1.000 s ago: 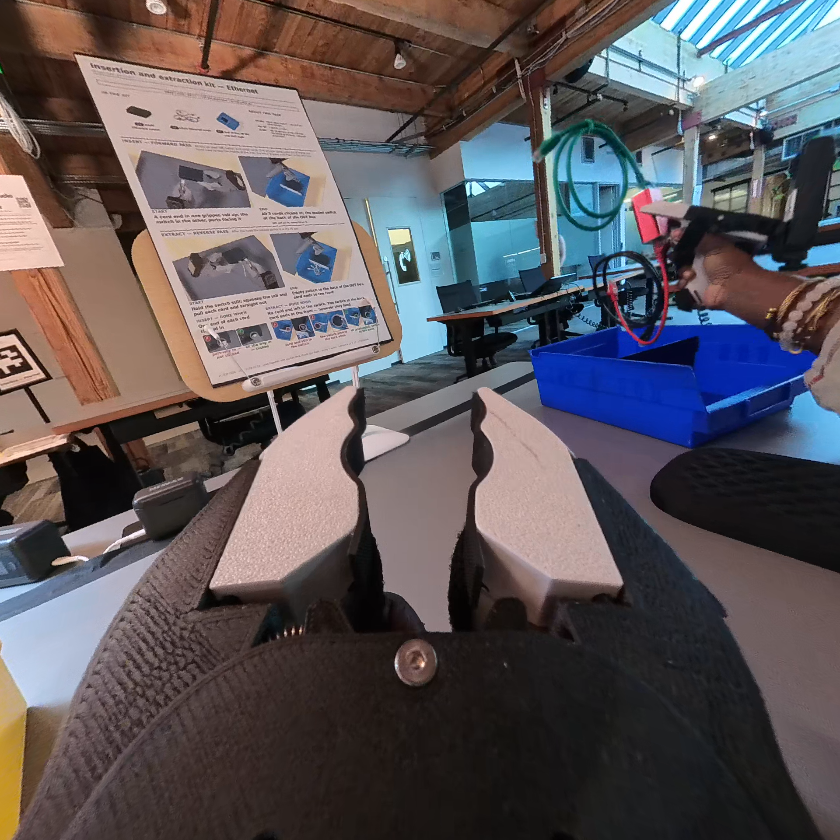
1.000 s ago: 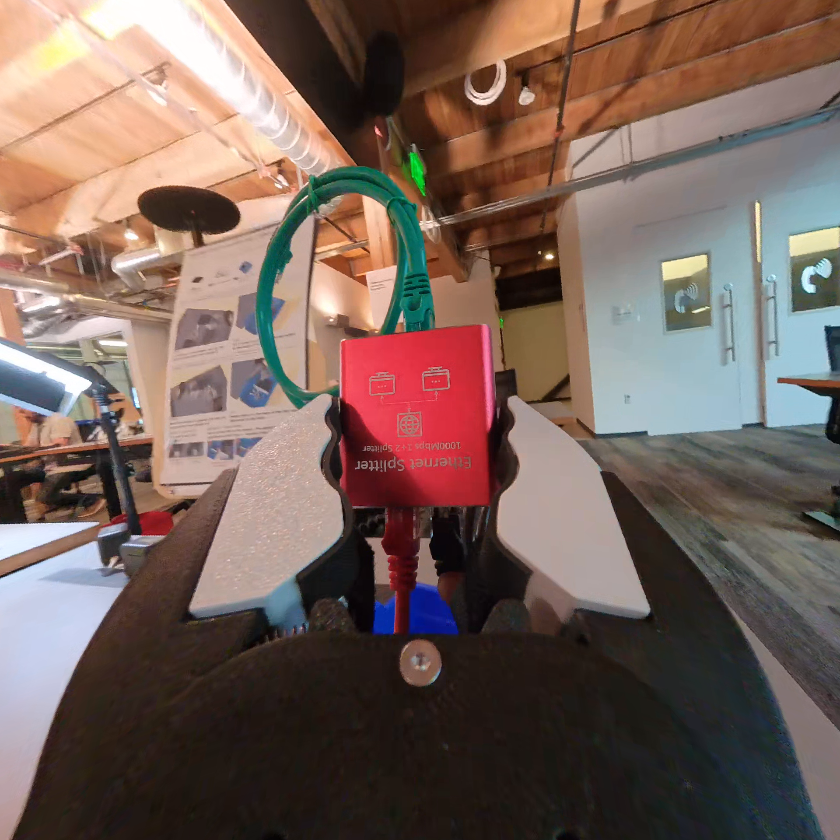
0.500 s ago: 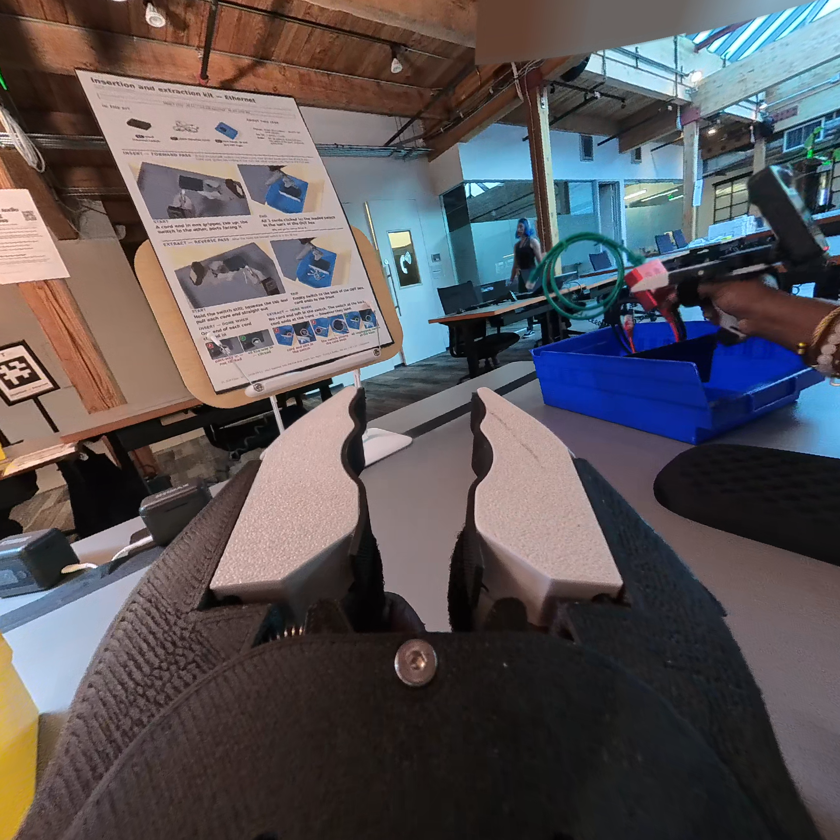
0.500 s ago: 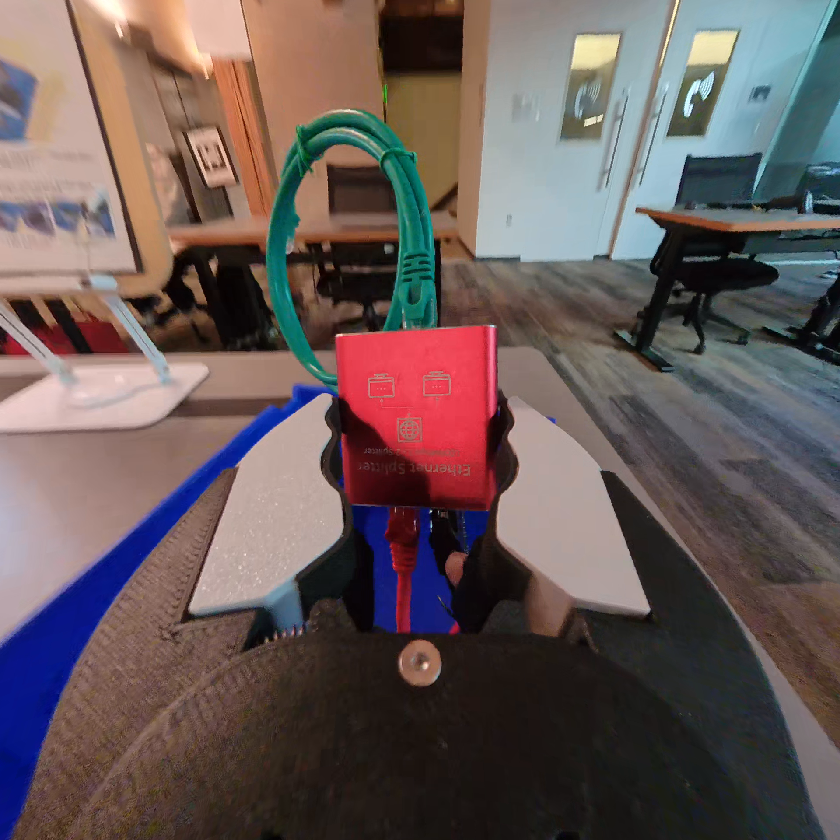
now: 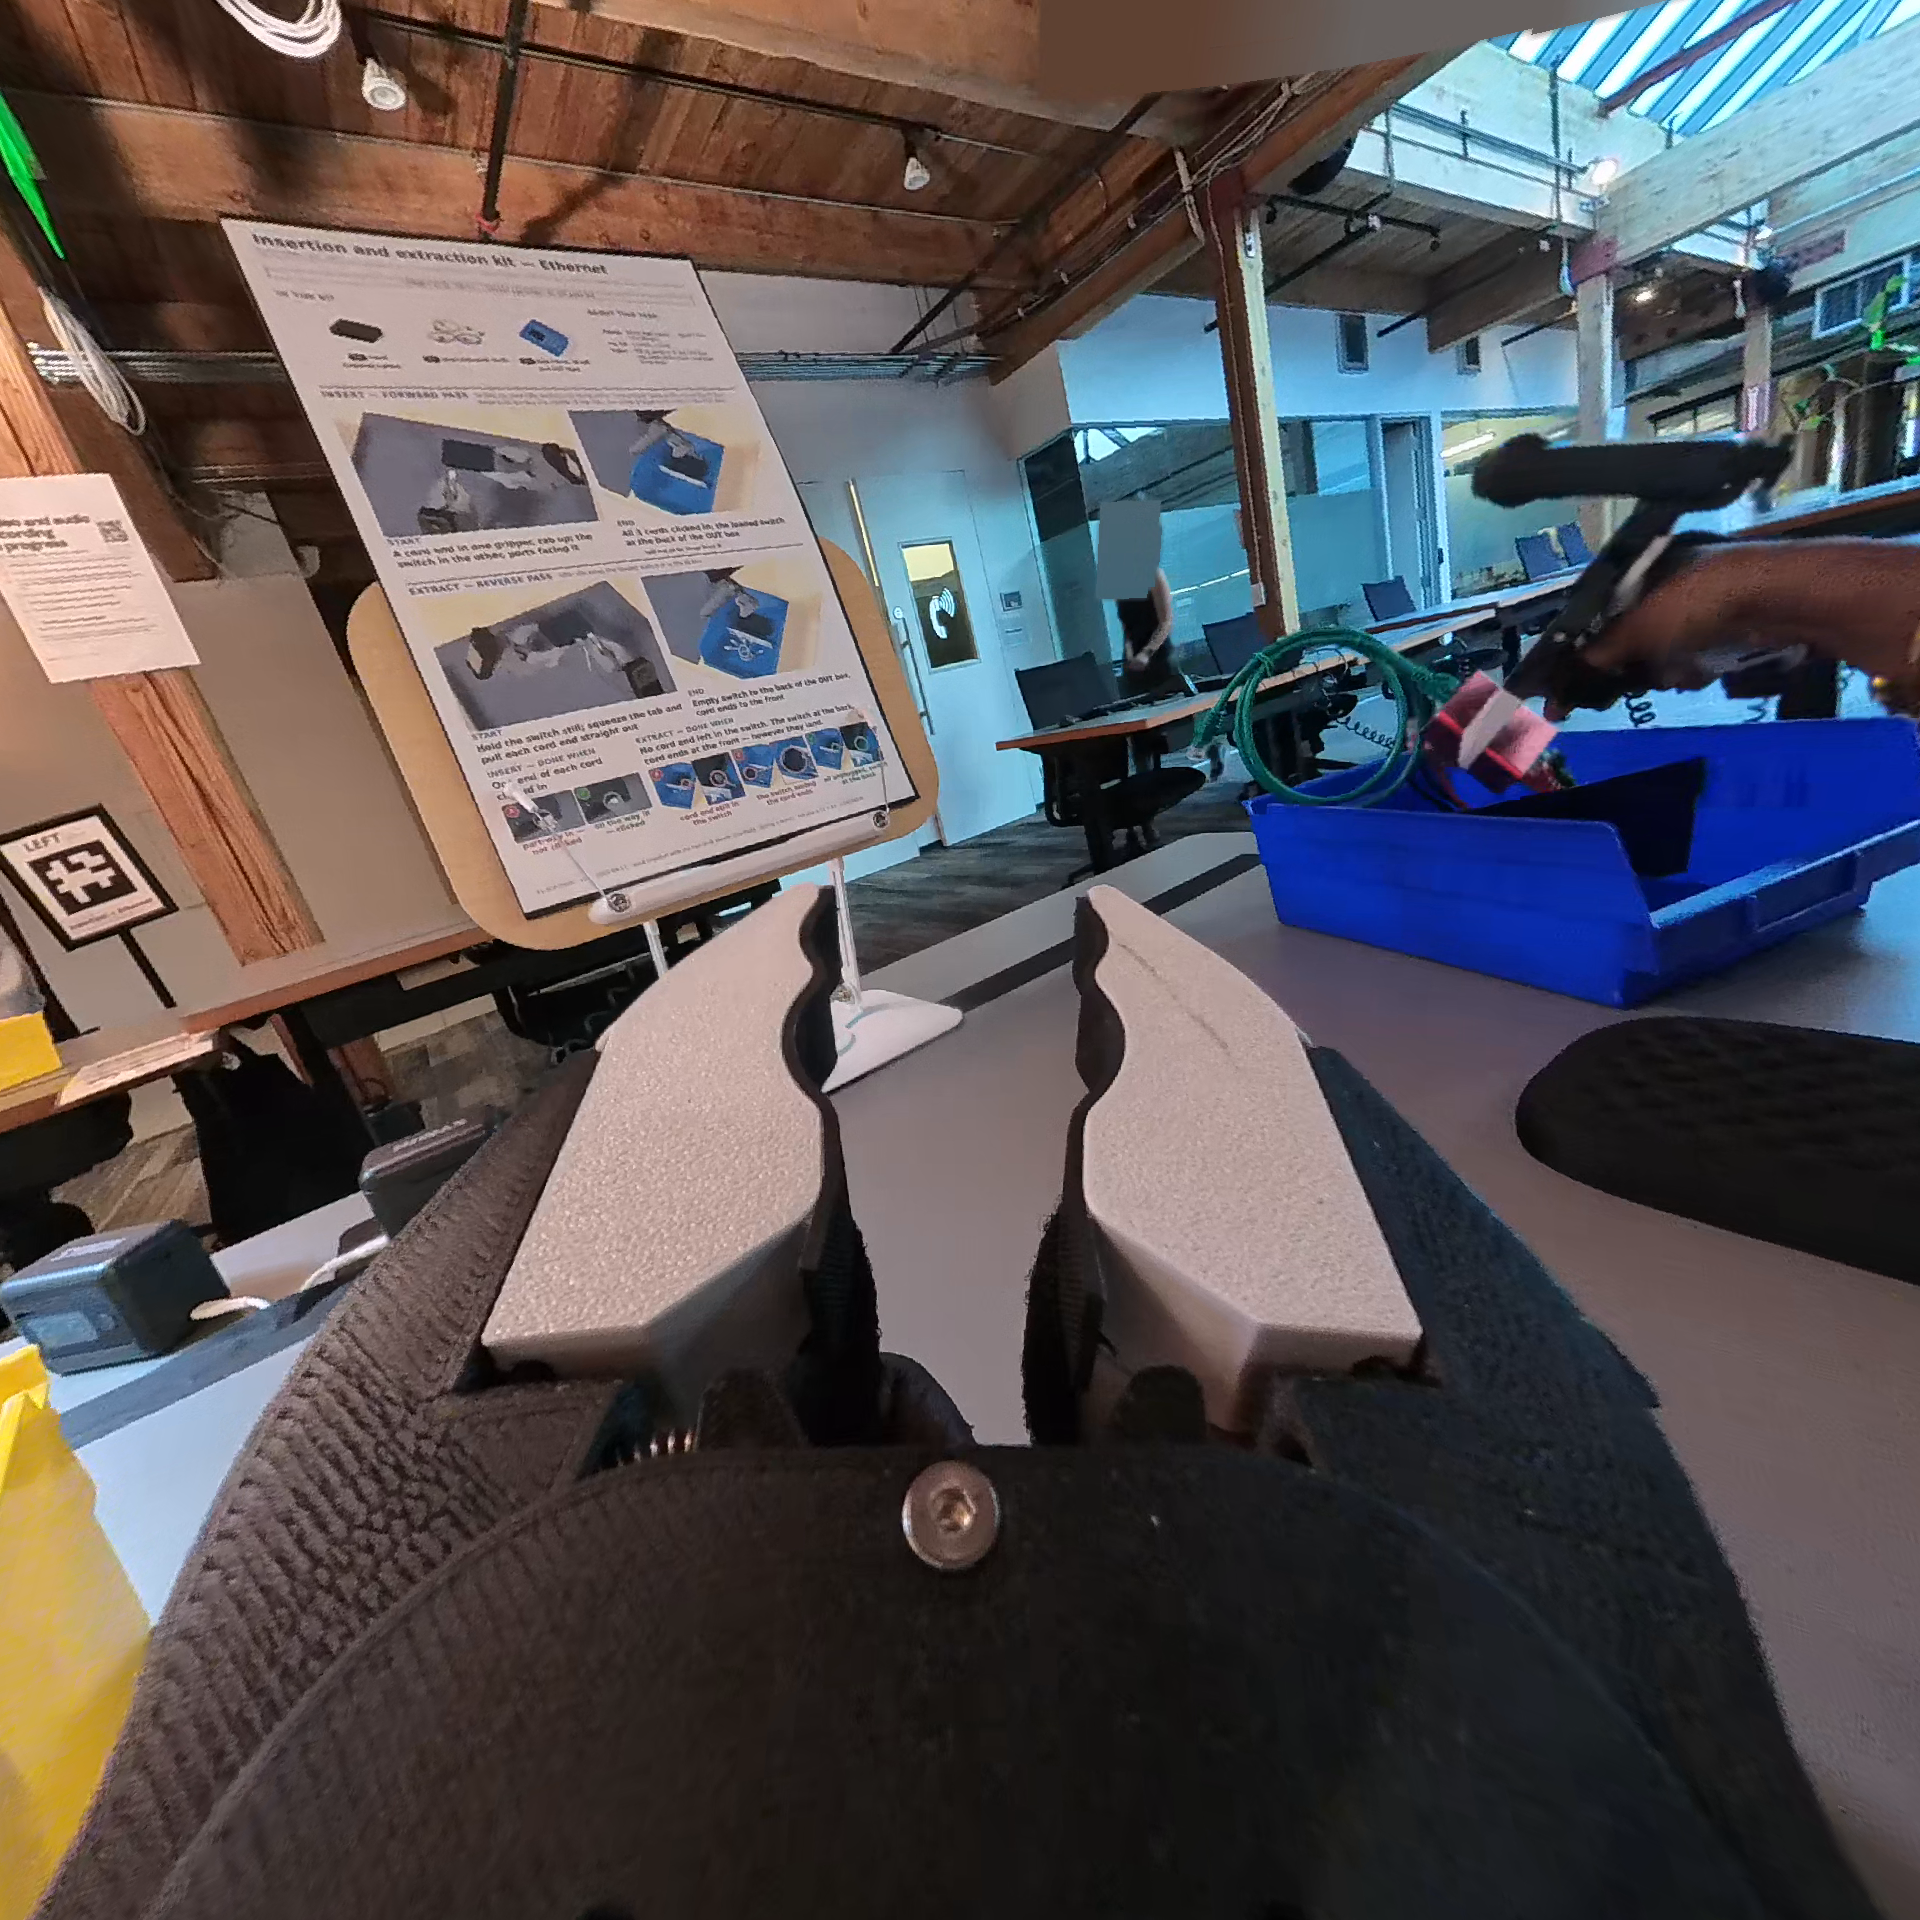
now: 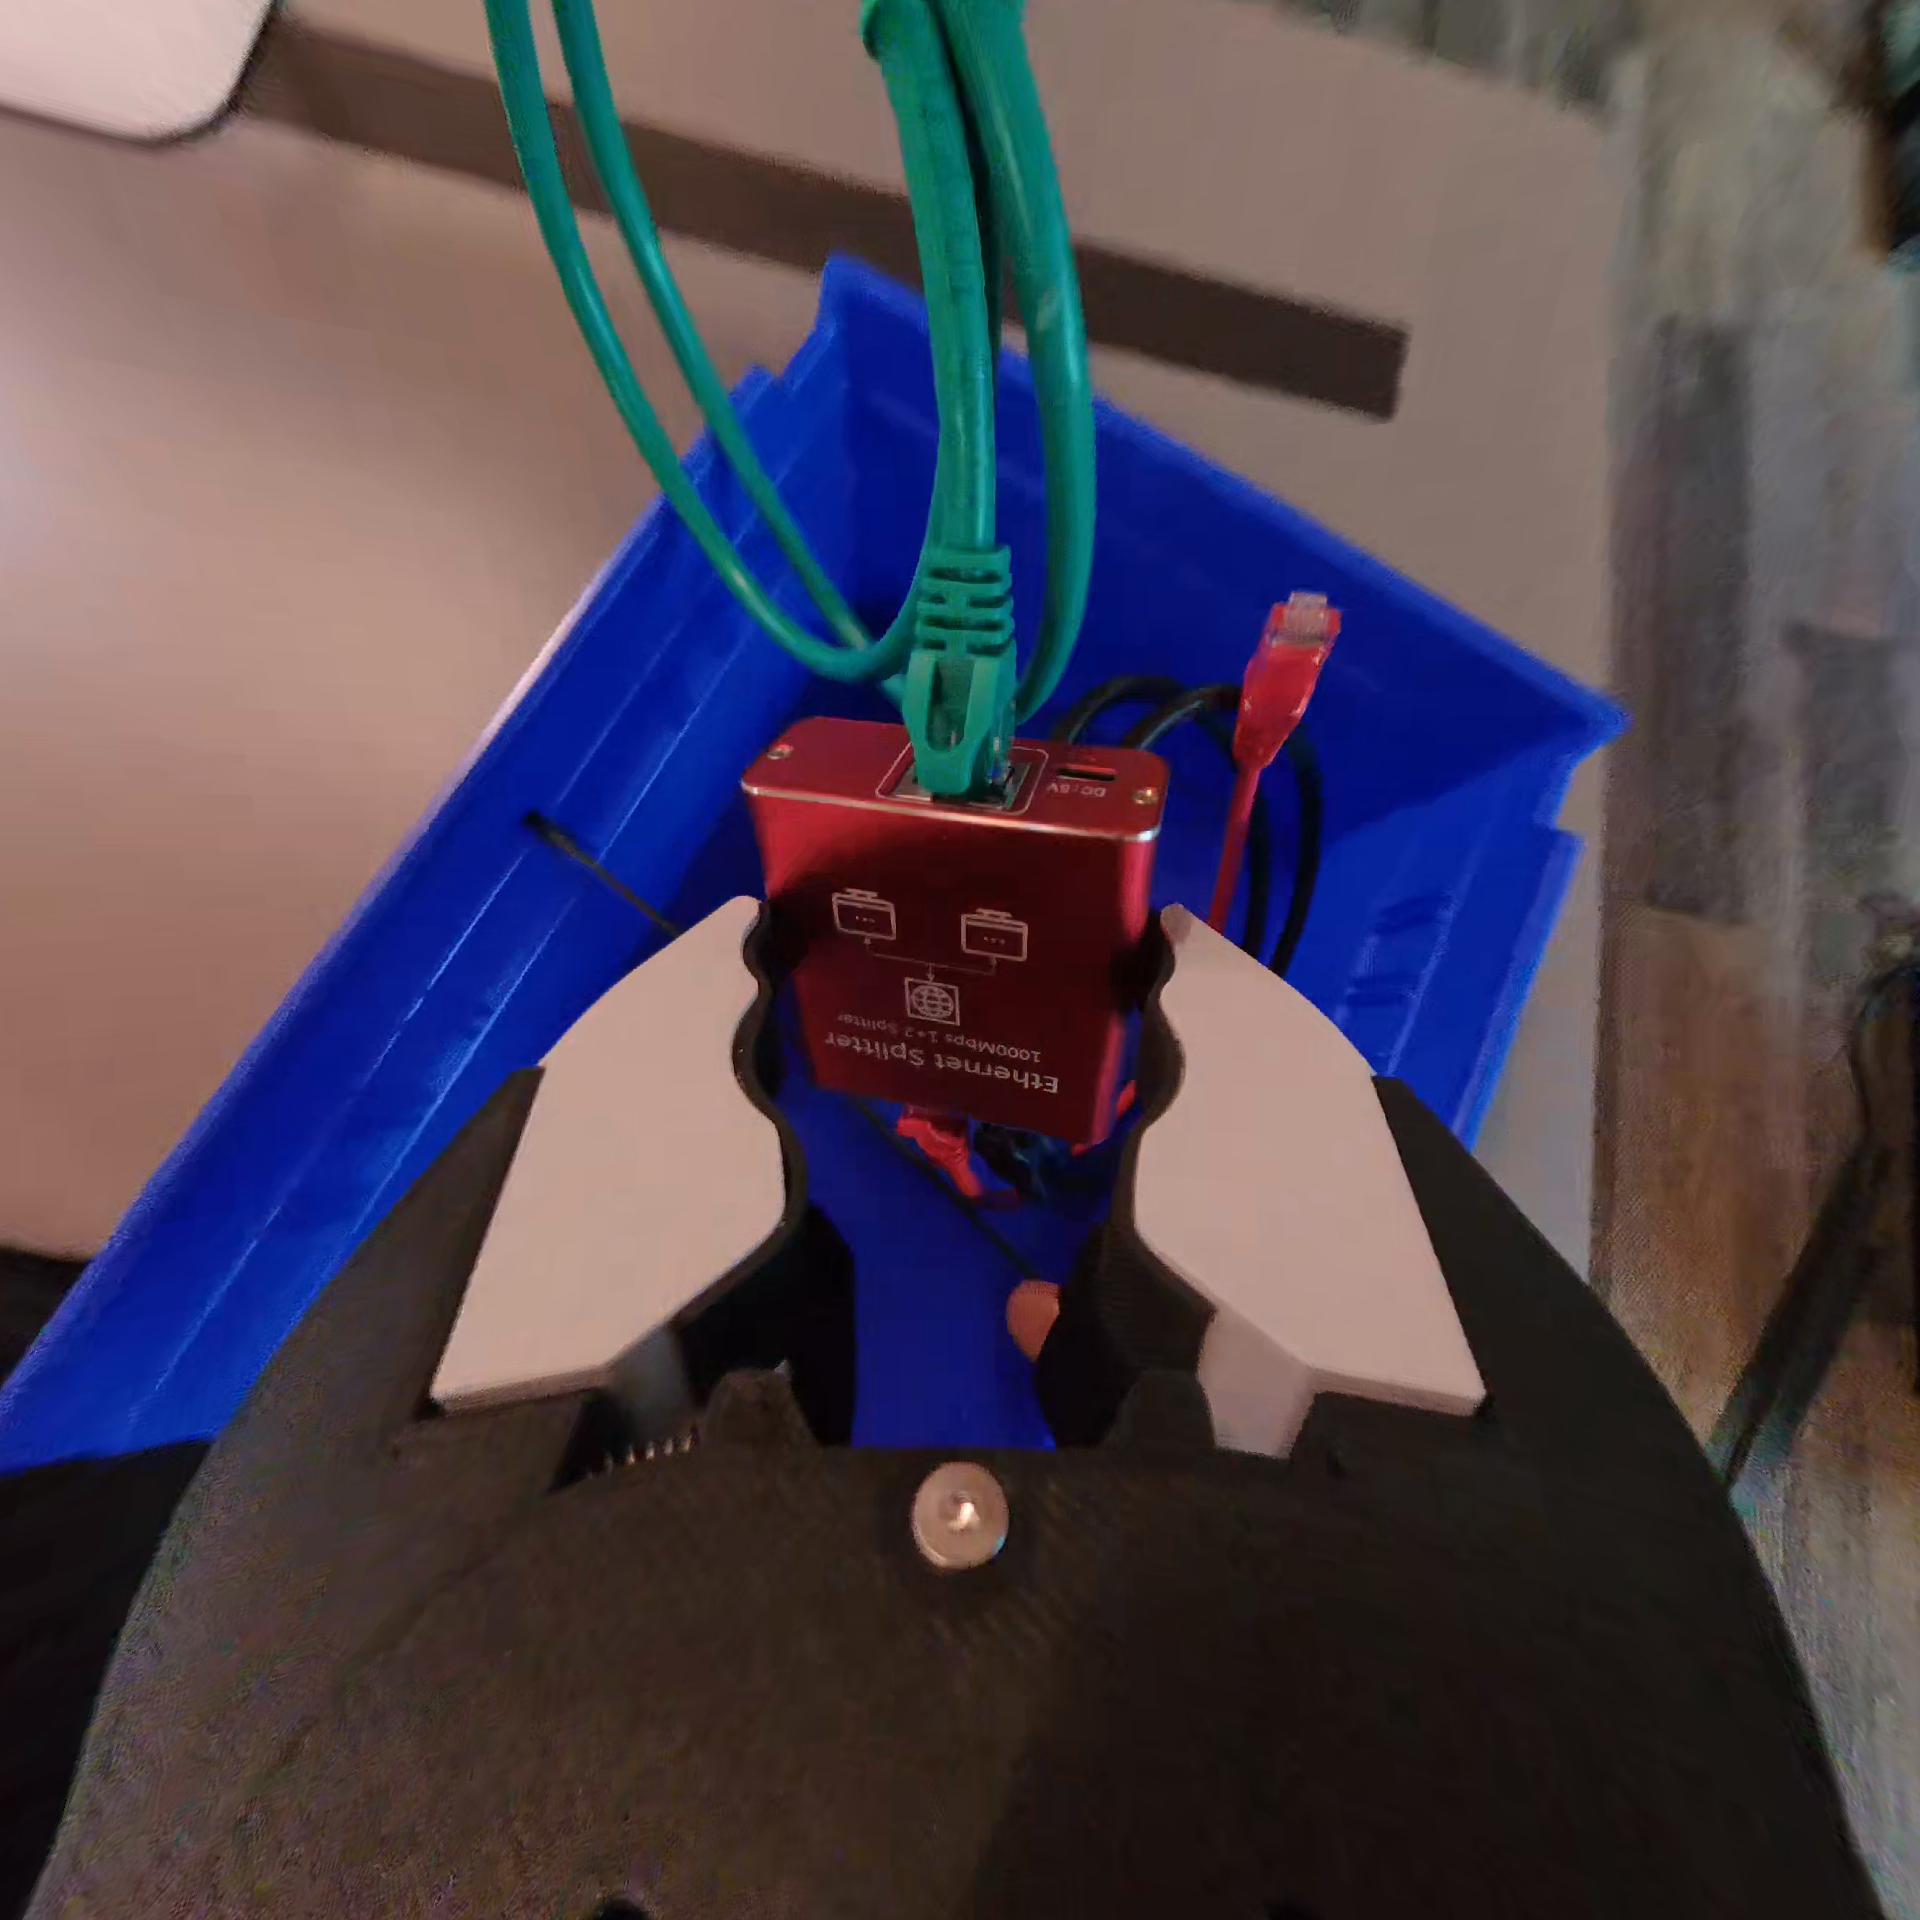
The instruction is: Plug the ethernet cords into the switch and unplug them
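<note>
Three cords look plugged into the red switch [image 6: 961, 935], which the right tongs [image 6: 956, 940] clamp over the blue bin [image 6: 436, 997]. Left tongs [image 5: 951, 945] idle apart, empty. Next, probably setting it down inside.

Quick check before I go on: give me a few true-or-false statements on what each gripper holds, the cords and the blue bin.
1. The right gripper grips the red switch. True.
2. The green cord lies unplugged on the table. False: it is plugged into the switch's far end.
3. The left gripper holds a cord. False: it is open and empty.
4. The switch is over the blue bin. True.
5. A red plug in the bin is free. True.
</note>
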{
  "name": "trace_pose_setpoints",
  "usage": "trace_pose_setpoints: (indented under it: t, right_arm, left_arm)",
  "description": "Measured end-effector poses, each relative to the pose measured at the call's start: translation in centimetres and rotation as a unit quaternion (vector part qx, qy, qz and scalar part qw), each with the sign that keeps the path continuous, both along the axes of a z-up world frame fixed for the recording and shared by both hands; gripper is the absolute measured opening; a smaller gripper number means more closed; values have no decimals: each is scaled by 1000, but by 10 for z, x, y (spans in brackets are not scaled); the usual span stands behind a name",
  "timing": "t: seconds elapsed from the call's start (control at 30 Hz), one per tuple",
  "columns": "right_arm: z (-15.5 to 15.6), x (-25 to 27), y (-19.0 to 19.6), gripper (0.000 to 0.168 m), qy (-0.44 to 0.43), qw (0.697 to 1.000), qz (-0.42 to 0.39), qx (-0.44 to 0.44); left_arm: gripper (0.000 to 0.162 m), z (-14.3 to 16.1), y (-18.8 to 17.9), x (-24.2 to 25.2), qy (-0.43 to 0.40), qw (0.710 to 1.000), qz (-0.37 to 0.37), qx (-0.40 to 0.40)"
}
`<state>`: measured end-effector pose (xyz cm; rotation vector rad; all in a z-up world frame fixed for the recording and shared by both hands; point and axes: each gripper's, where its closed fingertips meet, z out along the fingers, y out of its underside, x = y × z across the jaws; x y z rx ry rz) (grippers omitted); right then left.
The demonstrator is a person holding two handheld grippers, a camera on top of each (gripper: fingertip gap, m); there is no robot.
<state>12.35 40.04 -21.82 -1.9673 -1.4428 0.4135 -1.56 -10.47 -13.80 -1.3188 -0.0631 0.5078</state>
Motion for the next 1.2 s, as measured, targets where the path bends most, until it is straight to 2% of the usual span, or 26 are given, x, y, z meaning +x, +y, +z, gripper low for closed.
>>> trace_pose_setpoints:
  t: [0.13,0.33,0.43,0.53,0.6,0.7,0.8,0.9,0.97,1.07,1.2]
  right_arm:
    - [-15,0,-6,73,-68,995,14,-65]
    - [-24,-3,1,73,-90,988,14,-128]
    - [-26,-4,11,75,-89,989,16,-119]
    - [-13,-10,10,115,-27,996,30,-85]
    - [12,-8,15,134,40,999,4,-2]
    - [51,-2,-11,140,142,987,-23,77]
    - [55,-3,-73,144,196,978,7,68]
    - [18,-3,-124,137,158,987,30,29]
    - [-6,-4,-147,126,136,990,37,5]
    - [-31,-2,-157,108,101,995,20,-2]
    - [-35,-1,-151,73,96,995,-12,29]
  left_arm:
    - [43,-1,-1,0,-1,1000,0,1]
    - [43,-3,0,-1,-4,1000,-1,0]
    - [43,-3,0,-1,1,1000,1,-6]
    - [43,-1,-4,-3,7,1000,10,-16]
    - [44,1,-7,-7,-2,1000,16,-20]
    - [49,2,-18,-23,-24,997,66,-38]
    - [63,-6,-37,-48,-46,983,150,-93]
    - [69,-14,-54,-62,-57,968,198,-146]
    - [71,-18,-65,-67,-61,959,216,-174]
    - [73,-28,-89,-75,-67,940,254,-218]
    - [74,-64,-116,-78,-134,914,271,-270]
